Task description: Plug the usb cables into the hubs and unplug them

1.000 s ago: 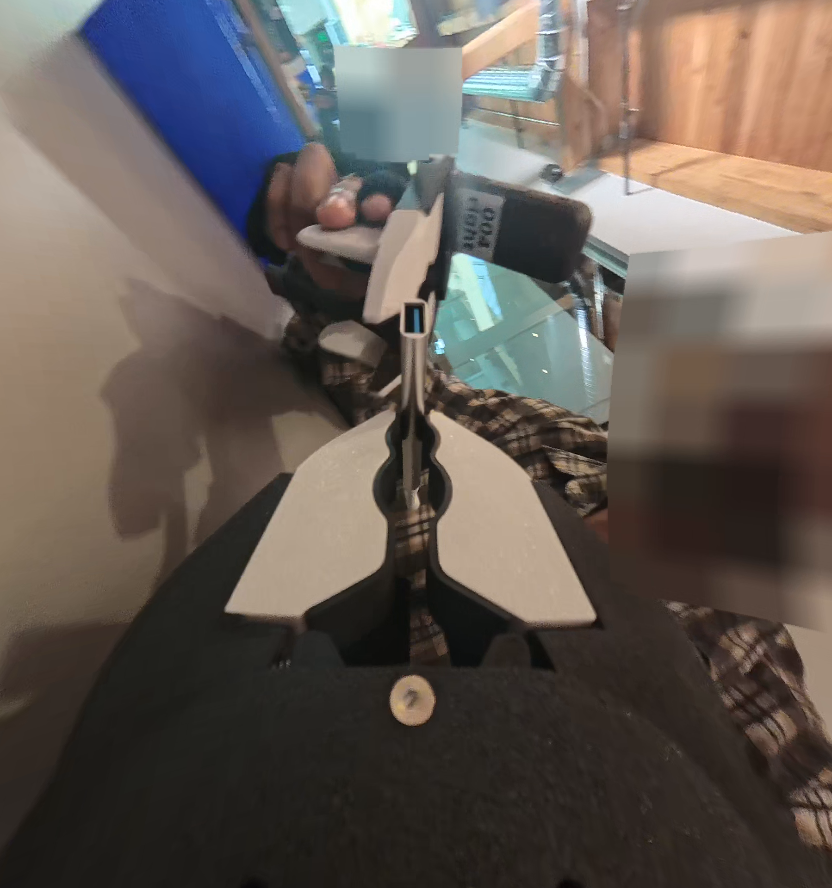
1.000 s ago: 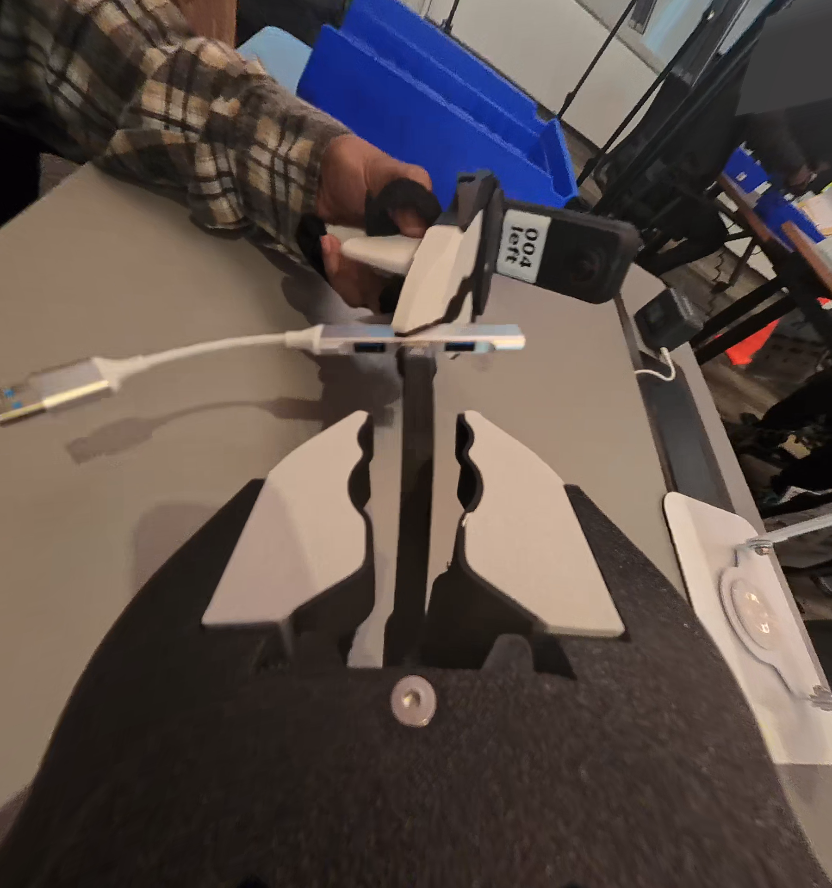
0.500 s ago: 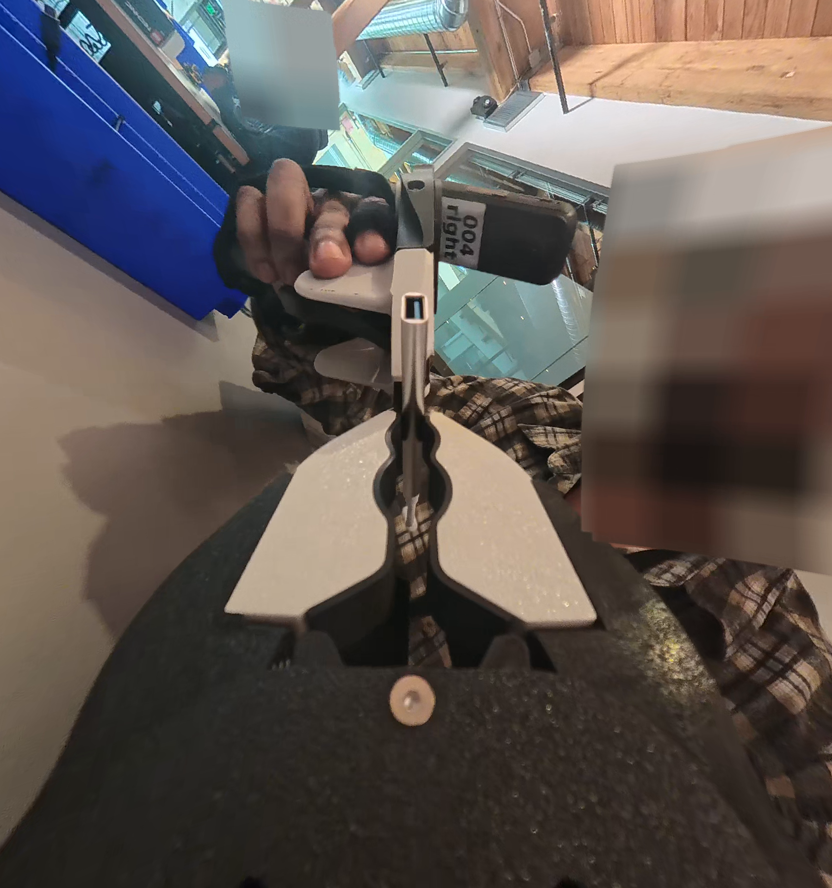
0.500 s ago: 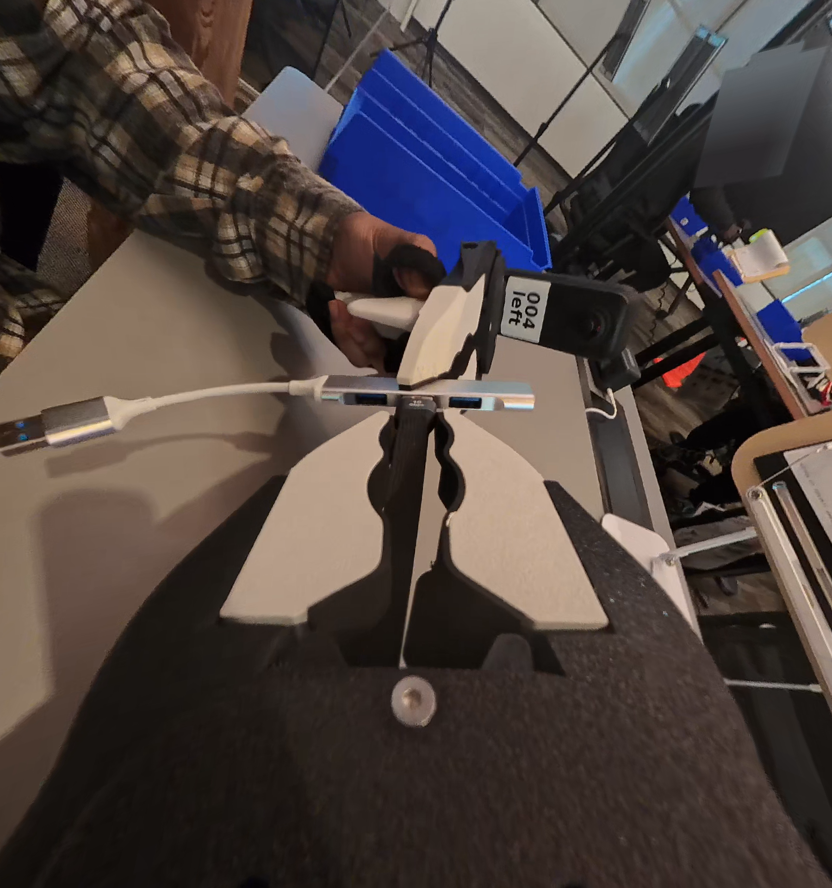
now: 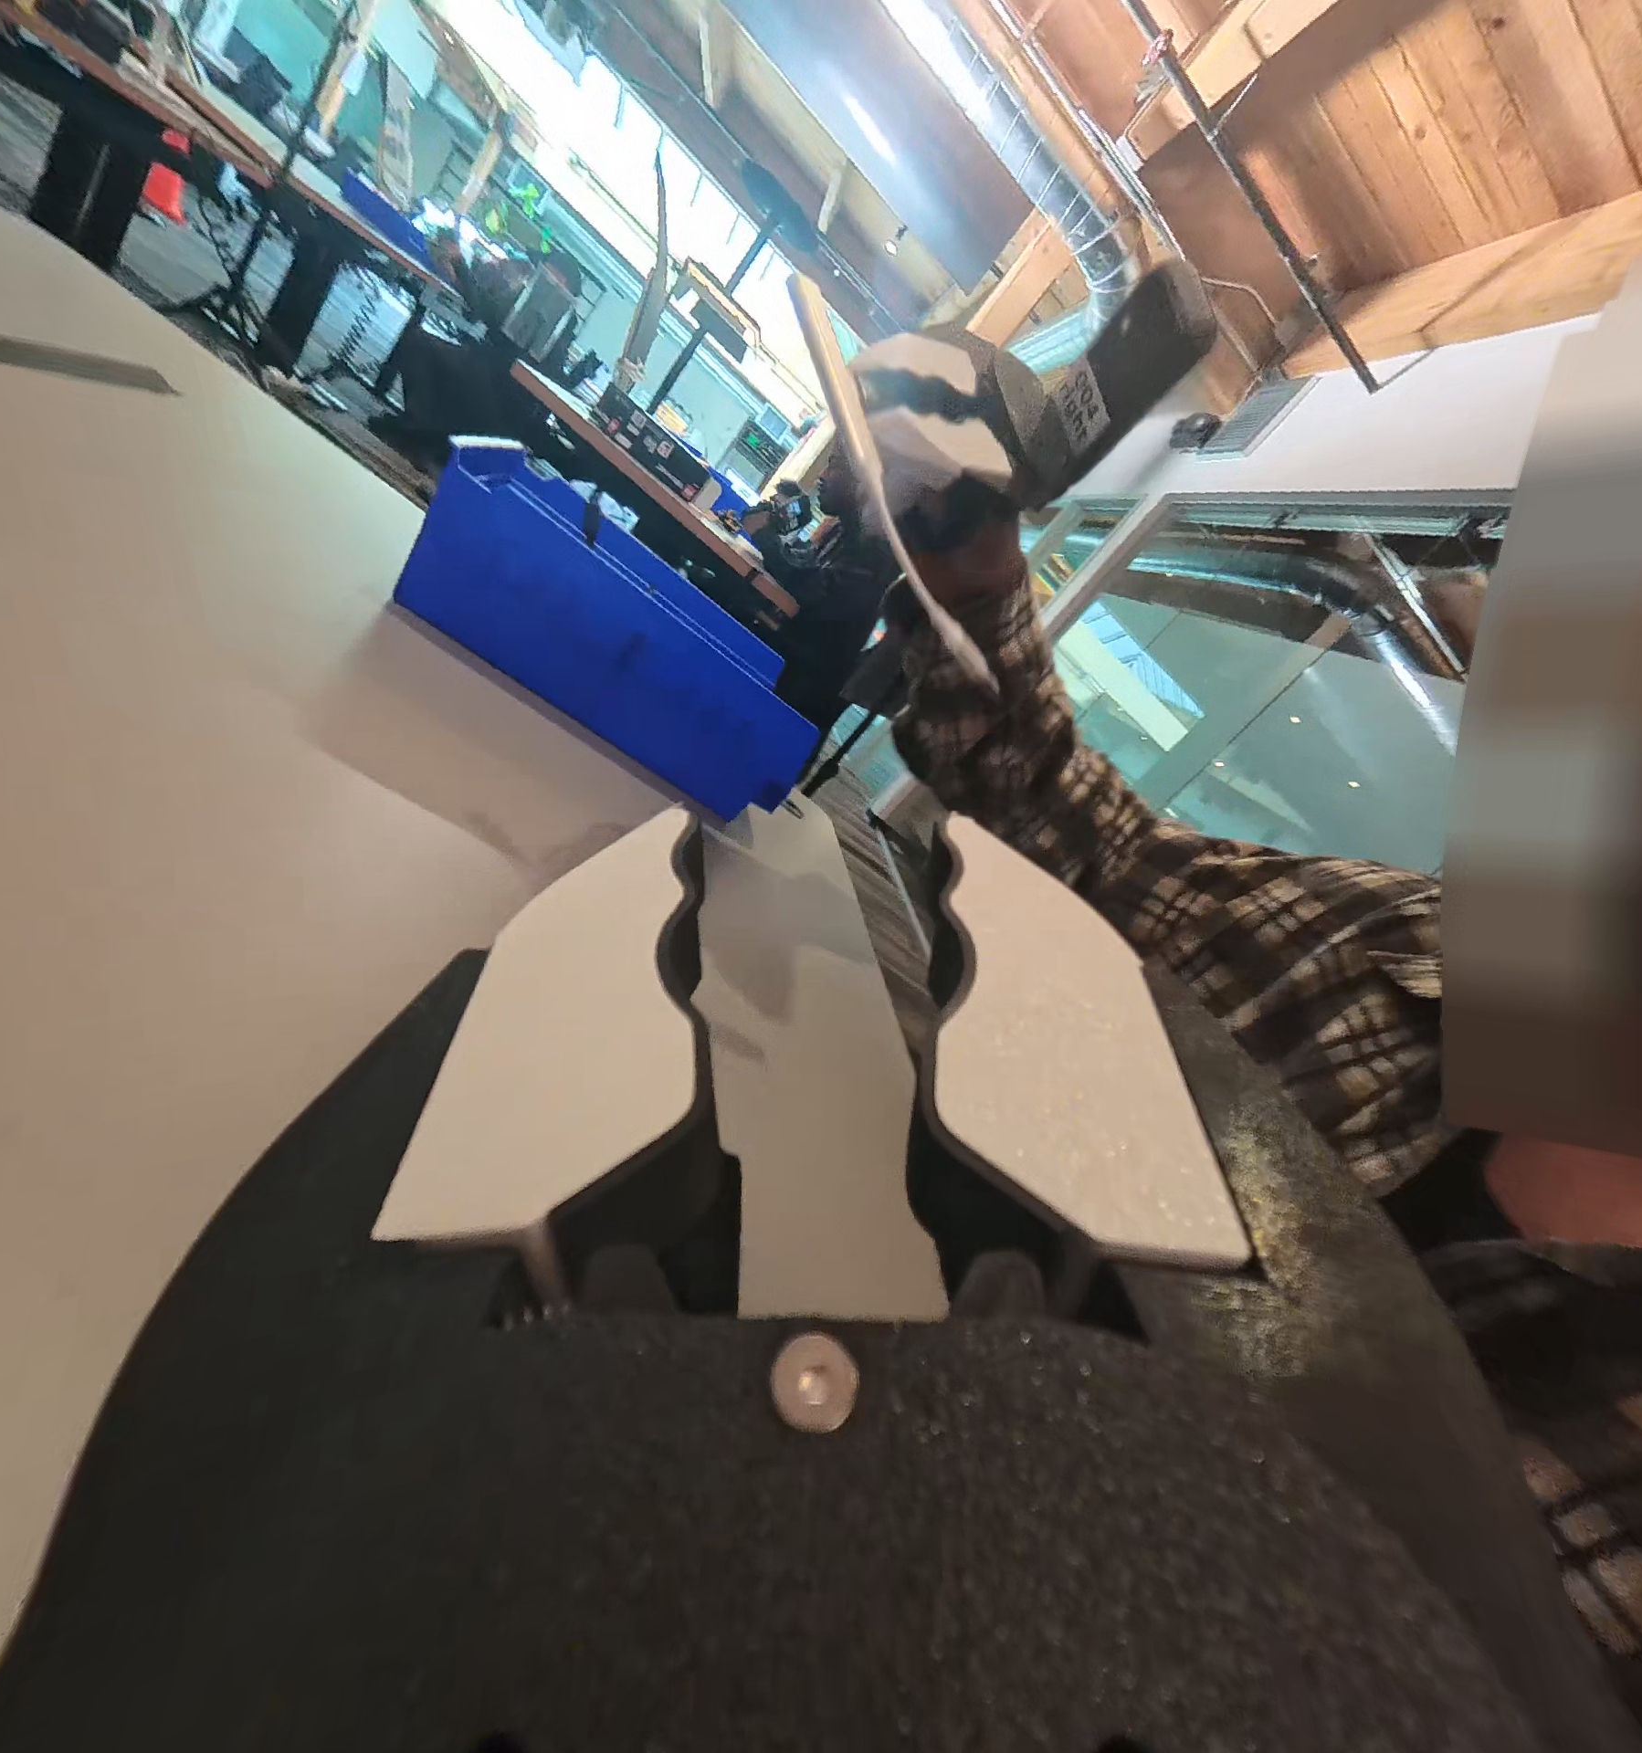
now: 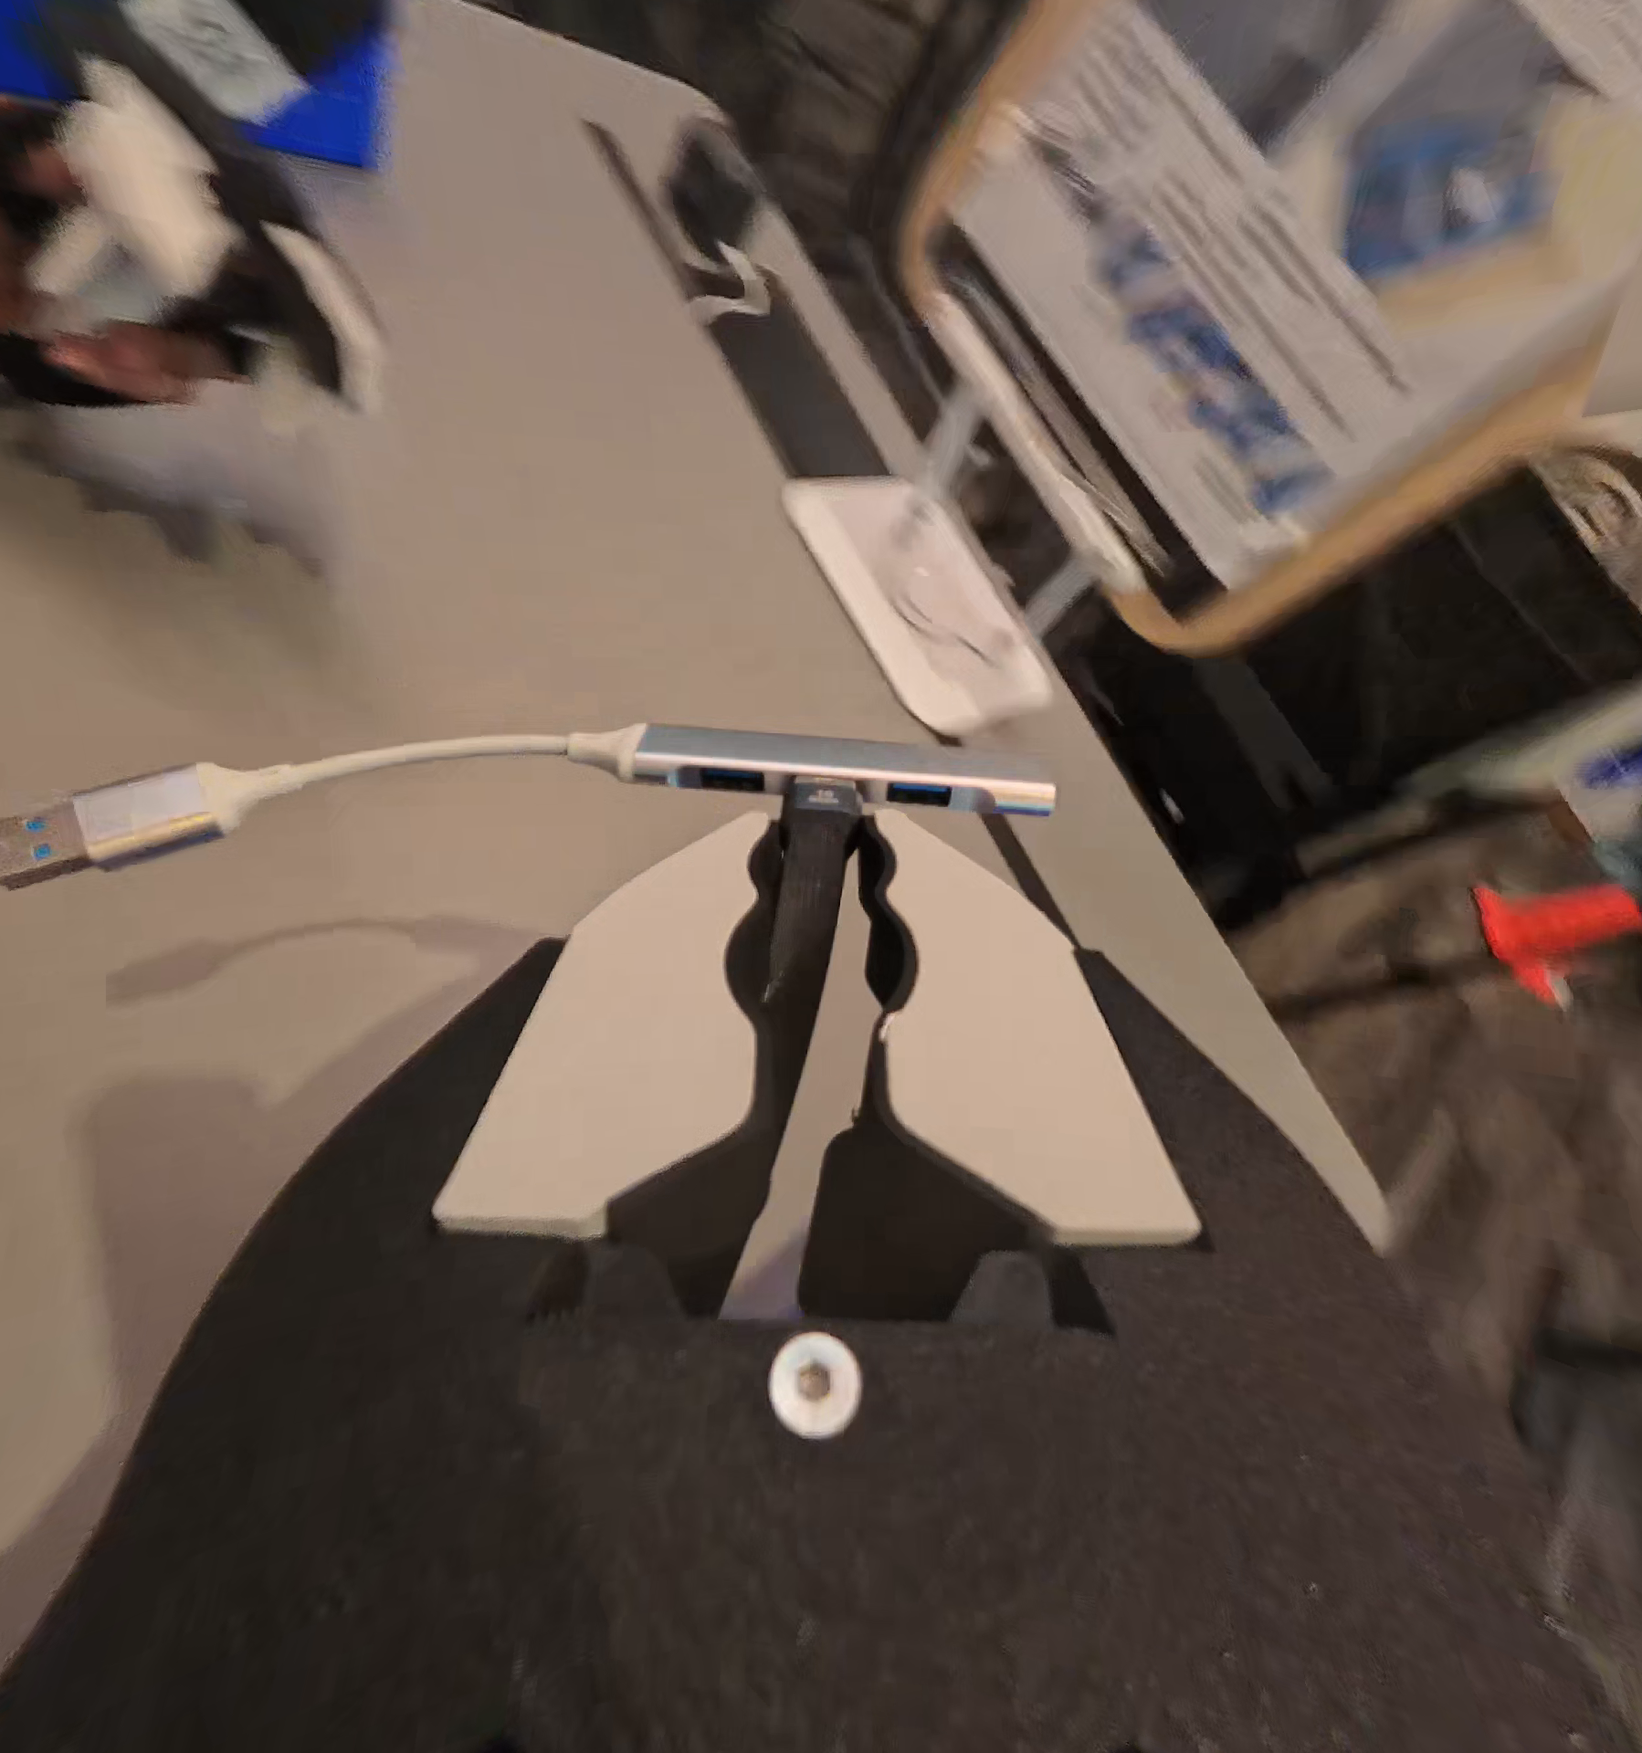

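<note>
Setting: grey counter (image 6: 476, 588) in a busy workshop, with wooden wall panels and glass partitions far behind in the left wrist view.
Right gripper (image 6: 812, 835): jaws pressed onto a flat black cable (image 6: 806, 892), which runs forward between them to a dark plug.
Plug: seated in the middle port of the hub's near side, with an empty blue port on either side of it.
Hub (image 6: 846, 773): slim silver bar held level above the counter, just beyond the right jaws, lying crosswise to them.
Hub lead: short white cord (image 6: 400, 764) leaving the hub's left end and ending in a silver connector (image 6: 101, 835) with a blue insert, hanging free over the counter at left.
Left gripper (image 5: 812, 854): jaws spread apart with only bare counter seen between them, holding nothing.
Left gripper from afar: blurred white and black shape at far left in the right wrist view, well apart from the hub, gripped by a hand (image 6: 1, 256).
Sleeve: plaid arm (image 5: 1130, 854) rising at right in the left wrist view towards the far-off right gripper.
Bin: blue bin (image 5: 599, 655) on the far part of the counter.
Pad: white tray-like piece (image 6: 912, 607) at the counter's right edge, beyond the hub.
</note>
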### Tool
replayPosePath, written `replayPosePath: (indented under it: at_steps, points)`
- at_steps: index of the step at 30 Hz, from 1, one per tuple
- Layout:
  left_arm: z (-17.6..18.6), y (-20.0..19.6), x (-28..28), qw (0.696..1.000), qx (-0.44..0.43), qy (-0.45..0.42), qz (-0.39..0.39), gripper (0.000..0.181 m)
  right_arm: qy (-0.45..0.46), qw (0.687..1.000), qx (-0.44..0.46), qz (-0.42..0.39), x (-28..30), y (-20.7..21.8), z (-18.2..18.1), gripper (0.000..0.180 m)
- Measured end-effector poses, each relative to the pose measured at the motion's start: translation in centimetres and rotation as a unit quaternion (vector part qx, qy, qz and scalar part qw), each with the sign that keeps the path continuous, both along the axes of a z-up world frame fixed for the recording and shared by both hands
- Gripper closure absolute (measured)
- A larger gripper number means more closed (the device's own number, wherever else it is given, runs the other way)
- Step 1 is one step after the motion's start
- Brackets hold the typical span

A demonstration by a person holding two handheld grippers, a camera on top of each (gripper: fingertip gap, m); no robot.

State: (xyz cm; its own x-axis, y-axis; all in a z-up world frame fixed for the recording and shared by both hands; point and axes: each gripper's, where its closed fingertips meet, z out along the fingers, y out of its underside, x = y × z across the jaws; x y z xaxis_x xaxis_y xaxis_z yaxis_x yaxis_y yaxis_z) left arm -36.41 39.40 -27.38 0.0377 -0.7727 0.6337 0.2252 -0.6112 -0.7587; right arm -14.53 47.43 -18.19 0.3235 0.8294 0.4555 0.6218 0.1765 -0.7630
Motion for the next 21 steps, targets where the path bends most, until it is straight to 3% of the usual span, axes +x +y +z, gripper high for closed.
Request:
replayPosePath:
  at_steps: [4, 9, 15, 21]
  points:
    - [-0.1, -0.1, 0.3, 0.998, 0.042, 0.026, 0.024, 0.138, 0.028, 0.984, -0.042, -0.170, 11.0, 3.5, 3.7, 0.165]
    - [-1.3, 0.3, 0.8, 0.996, 0.051, 0.055, 0.042, 0.143, 0.082, 0.938, -0.106, -0.321, 20.5, 5.1, 4.1, 0.165]
    - [-1.9, 0.7, 1.0, 0.997, 0.035, 0.050, 0.048, 0.148, 0.068, 0.875, -0.254, -0.407, 23.8, 8.3, -3.6, 0.165]
    - [-1.9, 0.8, 0.9, 0.996, 0.039, 0.057, 0.055, 0.150, -0.069, 0.790, -0.420, -0.440, 24.0, 11.6, -12.3, 0.164]
